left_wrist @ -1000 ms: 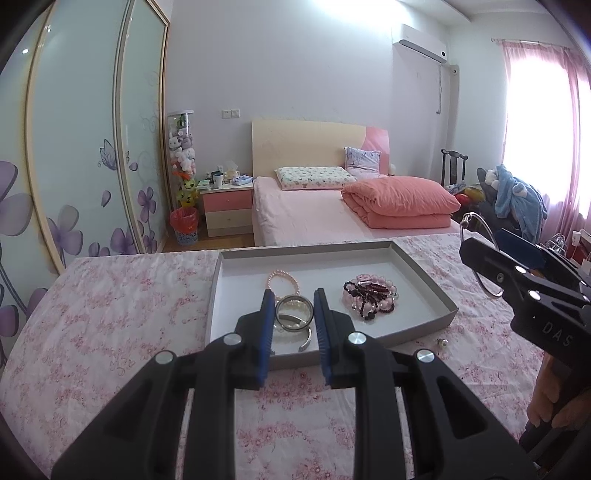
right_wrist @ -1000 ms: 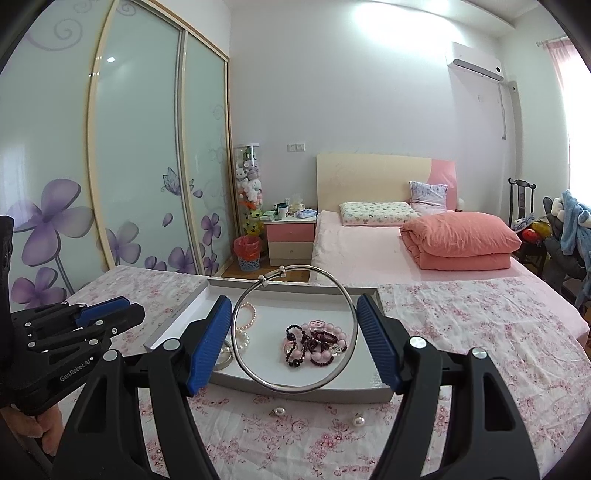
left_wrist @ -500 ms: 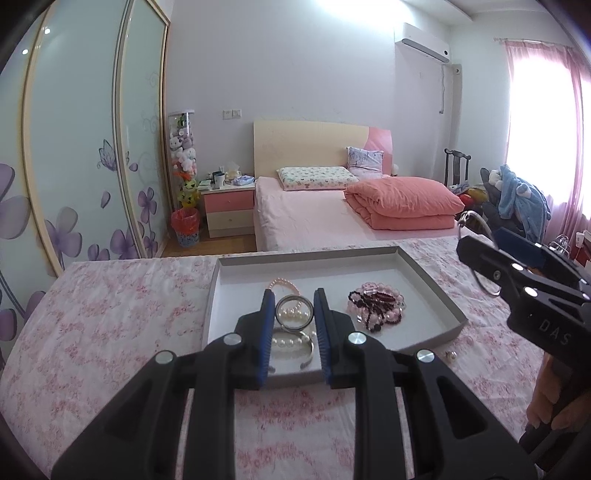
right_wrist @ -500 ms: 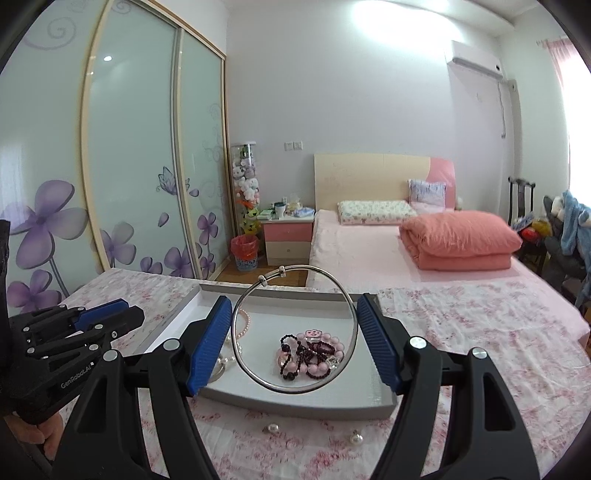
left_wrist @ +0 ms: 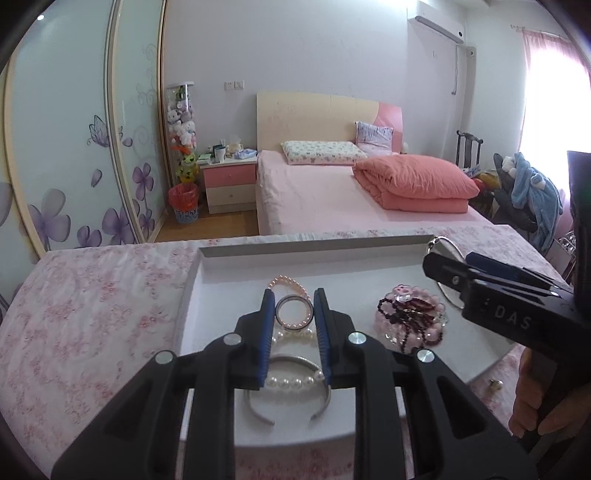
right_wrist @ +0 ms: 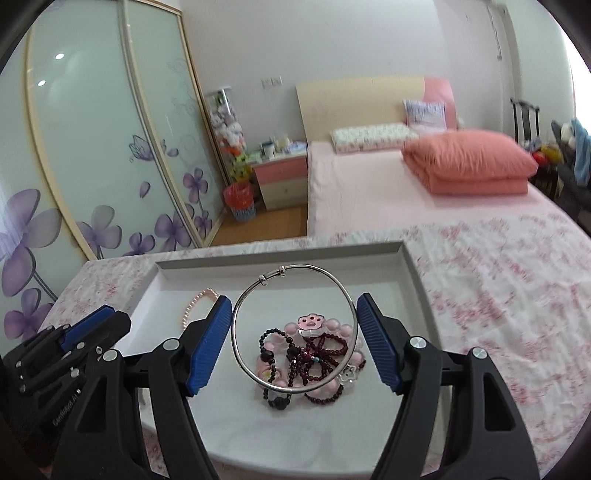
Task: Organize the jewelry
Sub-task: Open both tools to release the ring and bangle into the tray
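The silver bangle (right_wrist: 293, 328), clamped across its width by the right gripper (right_wrist: 293, 343), hangs centre frame above the tray (right_wrist: 413, 266). The left gripper (left_wrist: 294, 332) pinches a small ring (left_wrist: 294, 312) likewise. Both are at the placing step; next each probably needs bare tray floor beneath, then release.

A home bedroom is shown. A made bed (left_wrist: 314, 199) with a pale headboard (left_wrist: 317, 118), pillows and a folded orange quilt (left_wrist: 417, 184) is seen at the far wall. A pink nightstand (left_wrist: 229, 184), a wardrobe with flowered sliding doors (left_wrist: 74, 147), an air conditioner (left_wrist: 437, 24) and a pink curtain (left_wrist: 546, 62) are also visible.
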